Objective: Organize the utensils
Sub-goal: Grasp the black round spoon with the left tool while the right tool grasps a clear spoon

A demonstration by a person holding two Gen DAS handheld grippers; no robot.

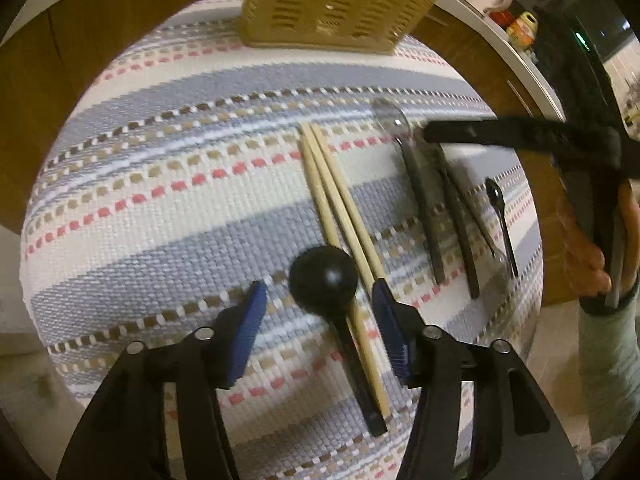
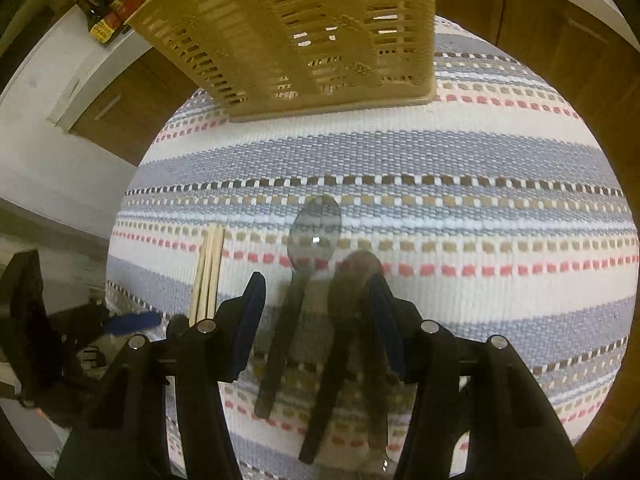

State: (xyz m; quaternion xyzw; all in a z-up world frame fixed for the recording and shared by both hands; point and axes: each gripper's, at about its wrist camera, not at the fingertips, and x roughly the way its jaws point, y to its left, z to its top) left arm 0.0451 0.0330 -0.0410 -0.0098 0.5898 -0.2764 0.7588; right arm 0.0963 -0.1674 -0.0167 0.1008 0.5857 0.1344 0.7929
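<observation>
Utensils lie on a striped woven mat [image 1: 180,200]. In the left wrist view my left gripper [image 1: 318,304] is open above a black ladle-like spoon [image 1: 323,276] and a pair of wooden chopsticks [image 1: 340,208]. Further right lie a clear-headed spoon [image 1: 416,184], dark-handled utensils [image 1: 460,220] and a small black spoon [image 1: 500,216]. In the right wrist view my right gripper [image 2: 318,300] is open over a clear spoon [image 2: 314,236] and blurred dark-handled utensils [image 2: 344,340]. Chopsticks [image 2: 208,272] lie to its left. A tan slotted utensil basket [image 1: 340,0] [image 2: 304,36] stands at the mat's far edge.
The right gripper's black body and the hand holding it [image 1: 584,216] show at the right of the left wrist view. Brown cabinets [image 1: 48,92] and a white counter with bottles [image 2: 104,16] surround the mat. The left gripper's blue pad [image 2: 132,322] shows at the lower left of the right wrist view.
</observation>
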